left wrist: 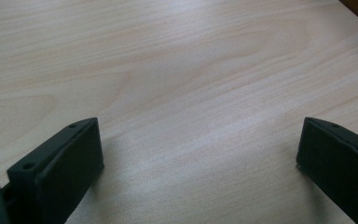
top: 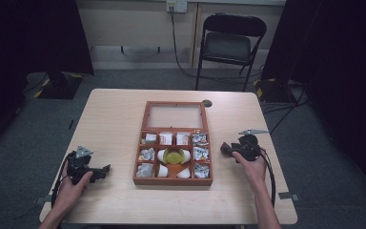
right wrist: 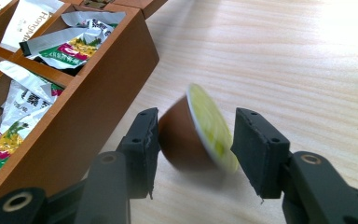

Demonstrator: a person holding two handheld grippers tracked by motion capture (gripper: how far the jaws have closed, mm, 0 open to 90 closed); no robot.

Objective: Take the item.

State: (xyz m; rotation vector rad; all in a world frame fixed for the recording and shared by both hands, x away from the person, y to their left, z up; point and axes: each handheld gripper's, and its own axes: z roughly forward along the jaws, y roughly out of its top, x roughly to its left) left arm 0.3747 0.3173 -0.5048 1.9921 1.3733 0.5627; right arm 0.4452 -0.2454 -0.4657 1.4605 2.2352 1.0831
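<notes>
Your right tool (right wrist: 193,140) has a small brown capsule with a yellow-green foil lid (right wrist: 193,135) between its jaws; the capsule looks blurred and tilted, lid facing the right-hand jaw, and you cannot tell whether the pads press on it. It sits low over the pale wooden worktop (right wrist: 284,60), just beside the outer wall of the reddish-brown wooden compartment box (right wrist: 98,93), whose near cells hold crumpled silver sachets (right wrist: 70,46). From the high view, the box lies mid-worktop with its glass-paned lid (top: 175,116) open flat behind it. Your left tool (left wrist: 198,154) rests well apart, jaws spread wide over bare wood, gripping nothing.
</notes>
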